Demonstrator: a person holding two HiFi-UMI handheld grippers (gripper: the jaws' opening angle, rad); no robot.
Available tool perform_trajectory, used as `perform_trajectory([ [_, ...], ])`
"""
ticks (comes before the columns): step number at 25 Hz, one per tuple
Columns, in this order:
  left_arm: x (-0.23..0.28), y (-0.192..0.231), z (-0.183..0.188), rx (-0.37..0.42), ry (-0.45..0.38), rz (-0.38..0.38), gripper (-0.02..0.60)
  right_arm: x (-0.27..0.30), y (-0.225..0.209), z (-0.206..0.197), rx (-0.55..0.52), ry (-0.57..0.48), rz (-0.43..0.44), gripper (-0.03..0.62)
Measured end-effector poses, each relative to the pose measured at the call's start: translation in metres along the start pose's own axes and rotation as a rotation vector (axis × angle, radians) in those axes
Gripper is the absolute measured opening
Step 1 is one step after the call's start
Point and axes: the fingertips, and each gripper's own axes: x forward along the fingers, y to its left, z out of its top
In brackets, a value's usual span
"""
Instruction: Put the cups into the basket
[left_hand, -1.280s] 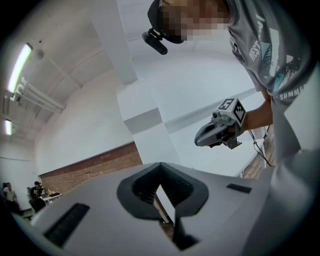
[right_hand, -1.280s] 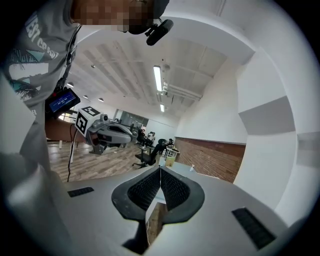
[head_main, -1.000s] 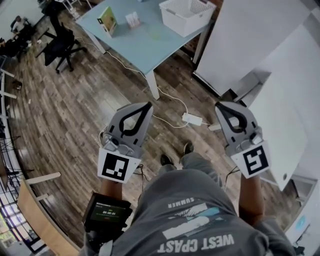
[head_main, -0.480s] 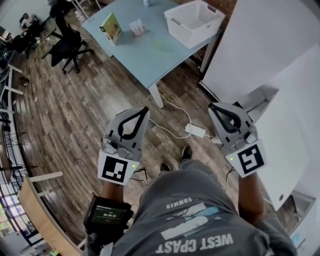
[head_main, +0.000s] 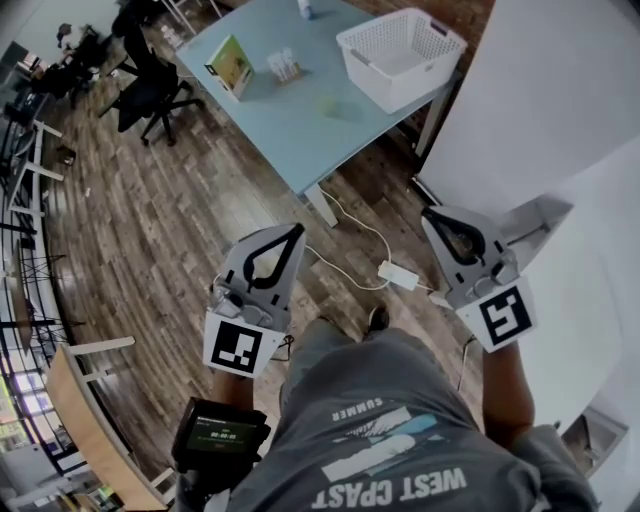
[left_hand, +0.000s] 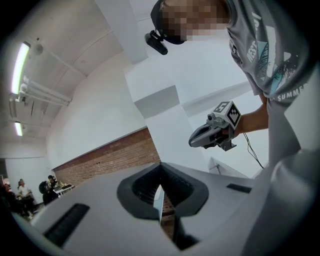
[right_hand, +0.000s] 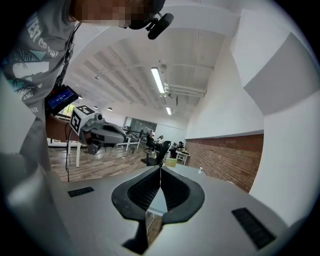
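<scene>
On the blue table (head_main: 300, 130) sits a white lattice basket (head_main: 420, 85), with left tool (head_main: 295, 232) and right tool (head_main: 431, 215) clenched.

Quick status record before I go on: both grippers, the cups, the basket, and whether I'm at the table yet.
left gripper: shut, empty, held above the wood floor
right gripper: shut, empty, held above the floor
cups: small clear ones on the table, between a box and the basket; count unclear
basket: white, at the table's right end, nothing seen inside
position: both grippers short of the table; no cup picked up yet
</scene>
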Motion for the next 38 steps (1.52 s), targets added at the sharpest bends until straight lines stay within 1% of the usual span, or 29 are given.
perform_trajectory([
  [3,-0.001,0.008,-0.007,0.026,0.007,-0.008,0.0,0.01,0.005,-0.007,0.008,0.014,0.01,0.014],
  [5,-0.001,0.019,-0.013,0.012,-0.006,-0.008,0.0,0.019,0.007,-0.008,0.001,0.03,0.004,0.014],
  [7,0.0,0.031,-0.022,-0.001,-0.014,-0.02,0.0,0.031,0.007,-0.003,-0.004,0.021,-0.017,0.014],
  [9,0.002,0.046,-0.029,0.01,-0.031,-0.039,0.0,0.043,0.005,0.004,0.003,0.019,-0.046,0.012],
  [15,0.004,0.107,-0.035,0.045,-0.092,-0.083,0.0,0.092,0.006,0.022,-0.02,0.052,-0.105,0.014],
  [18,0.005,0.136,-0.047,0.043,-0.109,-0.1,0.0,0.119,0.005,0.033,-0.029,0.052,-0.139,0.014],
  [20,0.004,0.148,-0.057,0.033,-0.108,-0.115,0.0,0.134,0.007,0.037,-0.037,0.045,-0.154,0.014],
  [22,0.004,0.156,-0.06,0.037,-0.127,-0.132,0.0,0.145,0.011,0.04,-0.045,0.047,-0.164,0.012],
  [25,0.004,0.169,-0.063,0.043,-0.147,-0.142,0.0,0.156,0.014,0.039,-0.052,0.076,-0.165,0.014],
  [30,0.016,0.184,-0.075,-0.004,-0.142,-0.137,0.0,0.174,-0.001,0.038,-0.049,0.096,-0.17,0.014],
  [34,0.028,0.185,-0.078,0.006,-0.124,-0.142,0.0,0.189,-0.015,0.029,-0.047,0.096,-0.143,0.014],
  [38,0.045,0.193,-0.079,0.01,-0.099,-0.118,0.0,0.204,-0.035,0.025,-0.048,0.076,-0.105,0.014],
])
